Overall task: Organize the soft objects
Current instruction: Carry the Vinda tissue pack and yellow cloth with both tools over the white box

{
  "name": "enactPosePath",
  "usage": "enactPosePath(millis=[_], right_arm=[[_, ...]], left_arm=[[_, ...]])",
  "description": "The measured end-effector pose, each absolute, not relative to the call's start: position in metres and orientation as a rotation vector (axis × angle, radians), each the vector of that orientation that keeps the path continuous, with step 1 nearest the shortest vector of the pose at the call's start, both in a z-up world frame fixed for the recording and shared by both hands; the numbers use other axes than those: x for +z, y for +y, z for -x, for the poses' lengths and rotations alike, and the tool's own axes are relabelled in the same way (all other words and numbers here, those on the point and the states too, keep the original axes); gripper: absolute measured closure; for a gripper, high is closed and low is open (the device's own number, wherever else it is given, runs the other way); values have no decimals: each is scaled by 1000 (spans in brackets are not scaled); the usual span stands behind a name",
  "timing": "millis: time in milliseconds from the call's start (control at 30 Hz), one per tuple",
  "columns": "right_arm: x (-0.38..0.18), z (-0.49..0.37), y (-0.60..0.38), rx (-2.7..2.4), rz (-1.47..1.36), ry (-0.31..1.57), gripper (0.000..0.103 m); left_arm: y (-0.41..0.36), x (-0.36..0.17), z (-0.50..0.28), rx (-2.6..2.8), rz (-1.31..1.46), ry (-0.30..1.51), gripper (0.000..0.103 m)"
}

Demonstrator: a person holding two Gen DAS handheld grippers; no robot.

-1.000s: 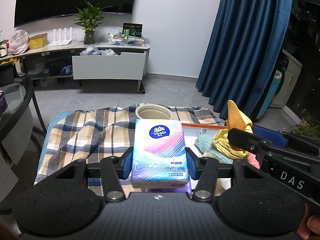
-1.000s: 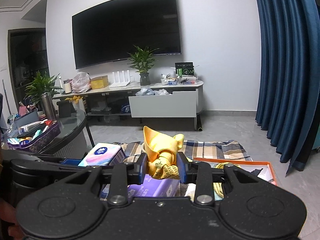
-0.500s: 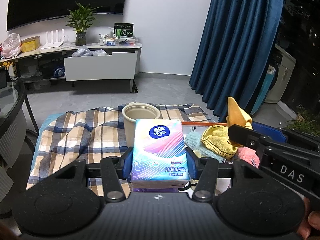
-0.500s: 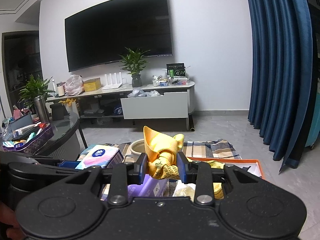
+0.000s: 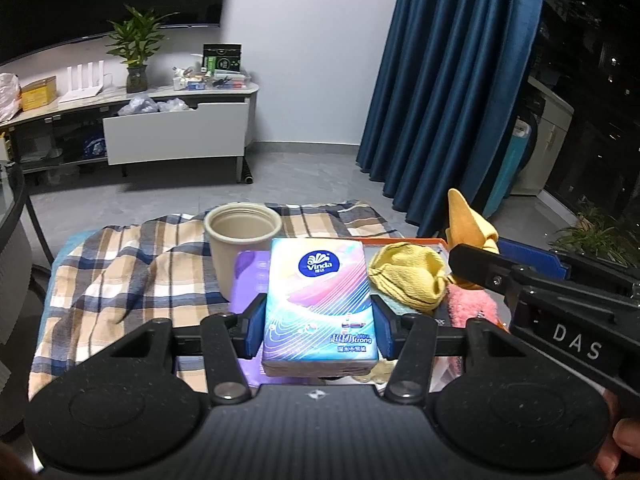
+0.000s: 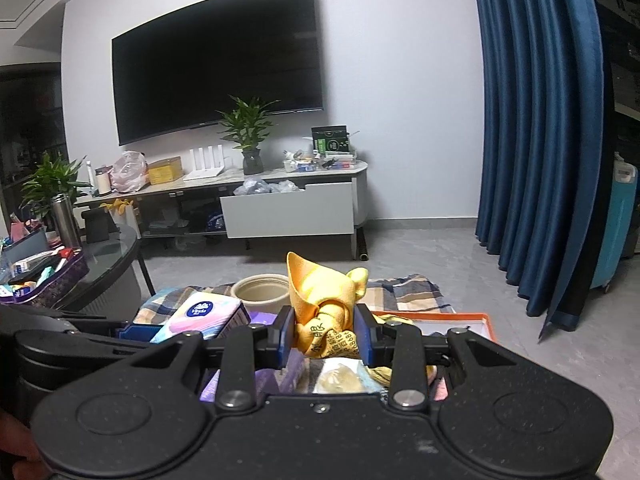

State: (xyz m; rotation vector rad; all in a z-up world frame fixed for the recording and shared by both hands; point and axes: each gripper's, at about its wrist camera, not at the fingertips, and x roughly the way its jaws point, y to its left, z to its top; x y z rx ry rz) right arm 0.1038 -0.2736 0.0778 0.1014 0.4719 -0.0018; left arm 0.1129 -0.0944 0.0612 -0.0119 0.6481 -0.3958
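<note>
The left gripper (image 5: pixel 319 328) clamps the Vinda tissue pack (image 5: pixel 319 306) (long axis 12-to-6), beige cup (image 5: pixel 242 246) at 11 o'clock; the right gripper (image 6: pixel 323 339) pinches the knotted yellow cloth (image 6: pixel 326 312).

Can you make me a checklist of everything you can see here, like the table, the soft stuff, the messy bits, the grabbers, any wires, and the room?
Surface: plaid cloth, rumpled, covering the work surface.
Job's things: Vinda tissue pack and knotted yellow cloth, both held up; yellow knit piece and pink fluffy piece lying in the orange tray.
Clutter: beige cup upright on the cloth; purple pack under the tissue pack.
Grippers: left hand-held gripper clamps the tissue pack; right hand-held gripper clamps the knotted cloth.
Cables: nothing seen.
Surroundings: TV, potted plant, TV stand with an open drawer, blue curtain.
</note>
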Motion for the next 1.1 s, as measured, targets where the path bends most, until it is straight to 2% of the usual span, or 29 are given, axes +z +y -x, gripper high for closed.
enactPosePath(millis=[1100], right_arm=[[64,-93,-336,-133,-153,485,62]], left_arm=[[-154,43,-120,-523,-32,685,49]])
